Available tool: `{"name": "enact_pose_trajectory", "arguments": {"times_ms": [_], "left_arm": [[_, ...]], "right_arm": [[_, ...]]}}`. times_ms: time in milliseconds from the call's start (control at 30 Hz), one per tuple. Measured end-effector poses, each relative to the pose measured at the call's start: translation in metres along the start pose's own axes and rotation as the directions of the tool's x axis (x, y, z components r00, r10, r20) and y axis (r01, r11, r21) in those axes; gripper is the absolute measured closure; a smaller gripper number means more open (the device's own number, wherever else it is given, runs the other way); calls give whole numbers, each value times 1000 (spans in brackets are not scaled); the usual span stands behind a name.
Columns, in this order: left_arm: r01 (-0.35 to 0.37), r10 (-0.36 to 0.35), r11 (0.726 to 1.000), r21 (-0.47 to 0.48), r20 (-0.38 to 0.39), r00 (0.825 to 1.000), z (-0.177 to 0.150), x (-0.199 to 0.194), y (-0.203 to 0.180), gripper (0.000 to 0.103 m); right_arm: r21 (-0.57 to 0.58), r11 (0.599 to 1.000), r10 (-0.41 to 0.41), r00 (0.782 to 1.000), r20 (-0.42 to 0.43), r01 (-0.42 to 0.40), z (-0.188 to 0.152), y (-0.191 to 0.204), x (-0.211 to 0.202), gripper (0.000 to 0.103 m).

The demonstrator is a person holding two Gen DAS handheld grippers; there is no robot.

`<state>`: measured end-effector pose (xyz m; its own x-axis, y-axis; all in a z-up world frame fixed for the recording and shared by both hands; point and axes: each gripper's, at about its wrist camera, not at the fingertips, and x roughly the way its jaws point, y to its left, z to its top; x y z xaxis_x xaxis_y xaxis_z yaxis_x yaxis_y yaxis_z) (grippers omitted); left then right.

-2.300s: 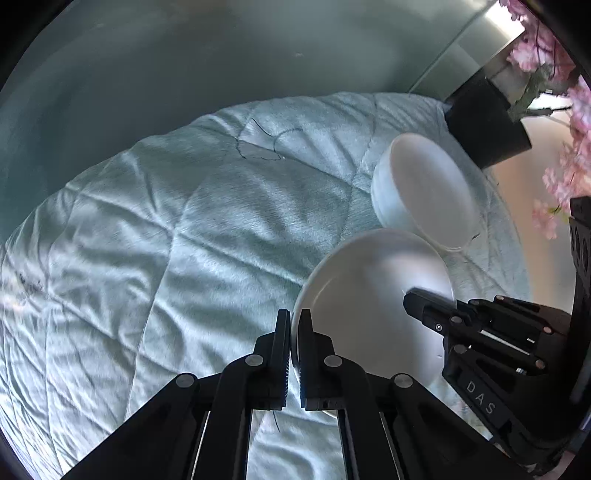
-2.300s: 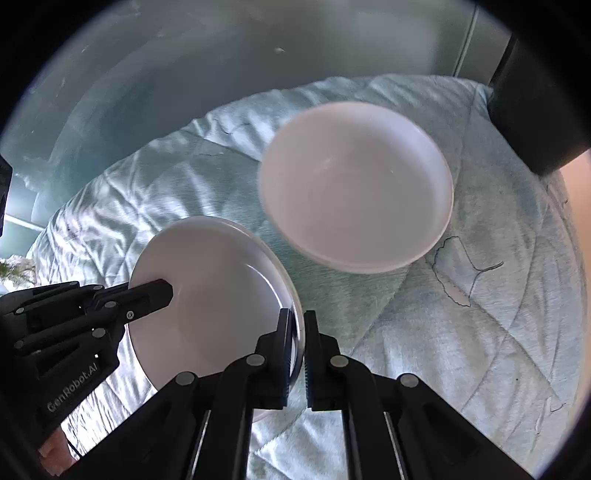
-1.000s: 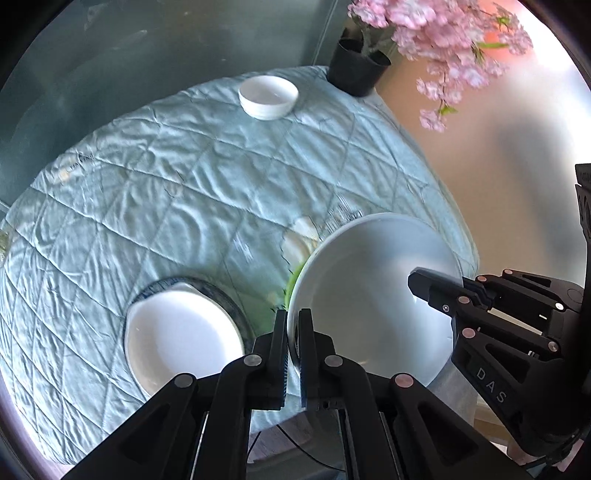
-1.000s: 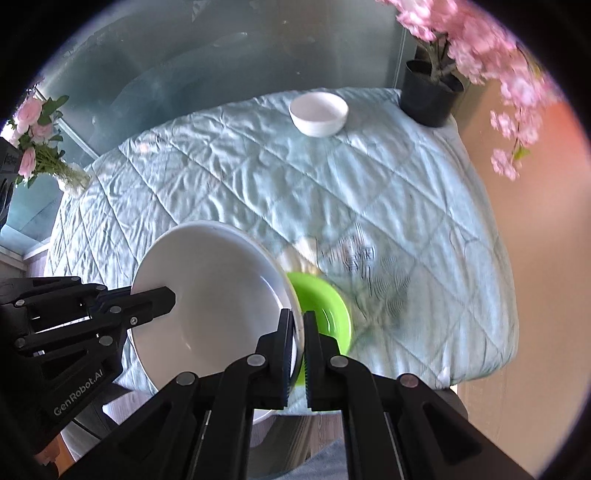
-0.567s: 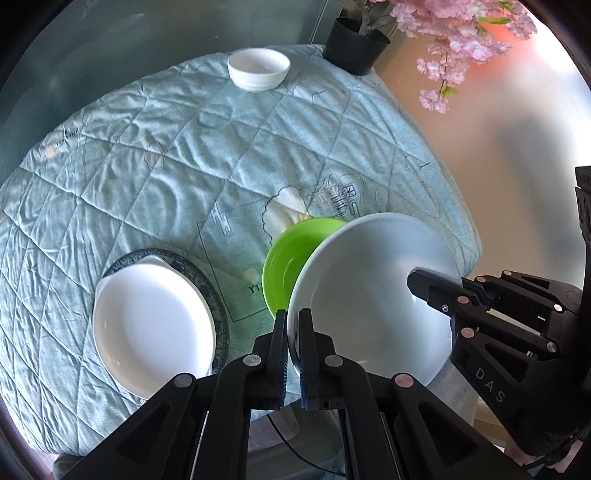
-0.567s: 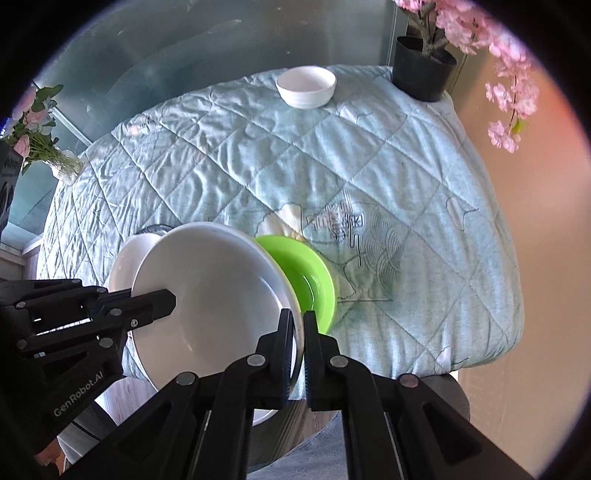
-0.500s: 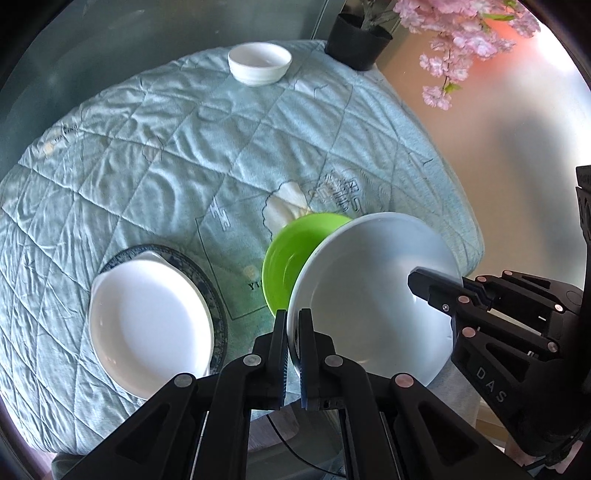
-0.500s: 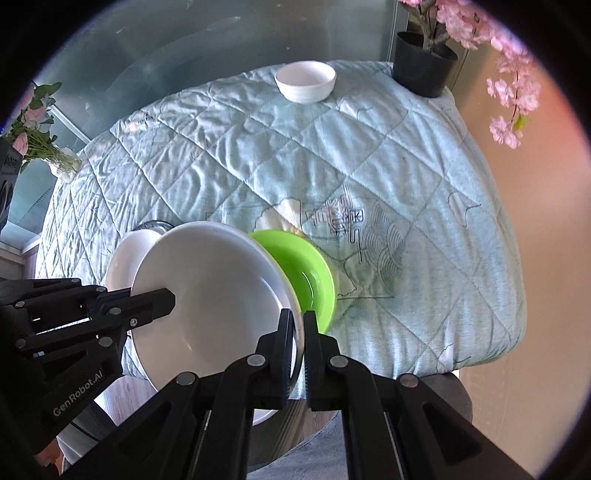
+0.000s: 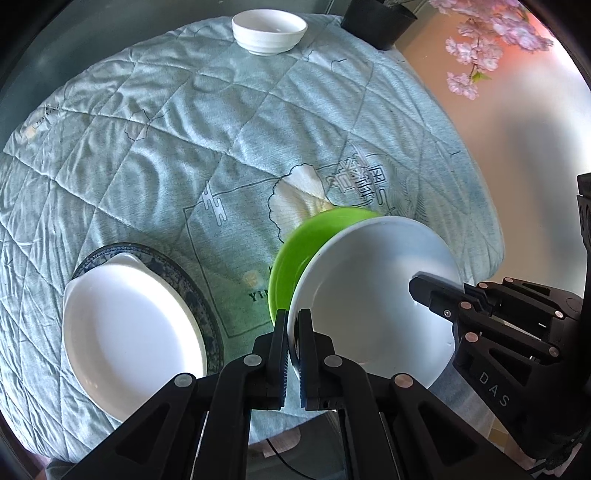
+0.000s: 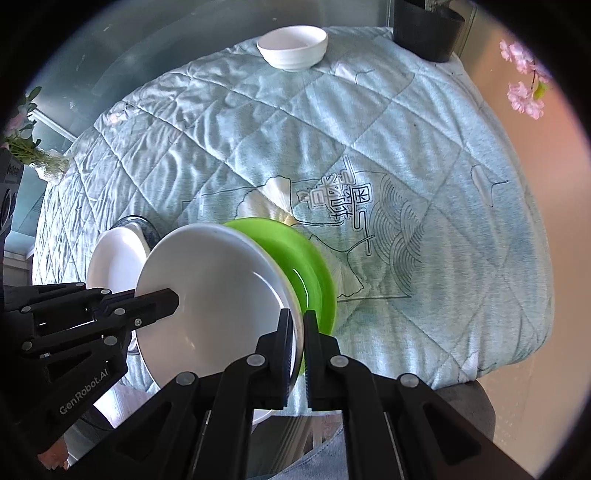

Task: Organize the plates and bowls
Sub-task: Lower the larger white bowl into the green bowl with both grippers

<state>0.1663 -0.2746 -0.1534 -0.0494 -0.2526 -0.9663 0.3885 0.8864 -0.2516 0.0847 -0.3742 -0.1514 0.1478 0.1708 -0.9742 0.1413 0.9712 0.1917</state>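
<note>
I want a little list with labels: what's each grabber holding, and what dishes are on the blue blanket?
left hand-held gripper: shut on rim of large round white plate
right hand-held gripper: shut on the same plate's opposite rim
below plate: bright green bowl
left of it: white eared dish on blue-patterned plate
far edge: small white bowl

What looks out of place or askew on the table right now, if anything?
Nothing is spilled or broken. The large white bowl is off the table, gripped at opposite rims by the left gripper and right gripper, above the green bowl. The white dish sits off-centre on the blue-patterned plate.
</note>
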Motion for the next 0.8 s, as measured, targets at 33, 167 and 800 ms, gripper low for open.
{"name": "enact_pose_trajectory", "arguments": {"times_ms": [33,167,800], "left_arm": [[3,-3,1000,-5,-4,1000,1,3,2,103],[4,-4,1000,-16,-17,1000,5,12,6,103],[65,-67,996,-61,-41,997,11,27,7,102]], "right_arm": [[2,1000,3,1000,-4,-3,1,0,2,98],[12,1000,11,1000,-18,-11,4,-2,12,98],[54,998,-31,999,-24,32,4,-9,21,98]]}}
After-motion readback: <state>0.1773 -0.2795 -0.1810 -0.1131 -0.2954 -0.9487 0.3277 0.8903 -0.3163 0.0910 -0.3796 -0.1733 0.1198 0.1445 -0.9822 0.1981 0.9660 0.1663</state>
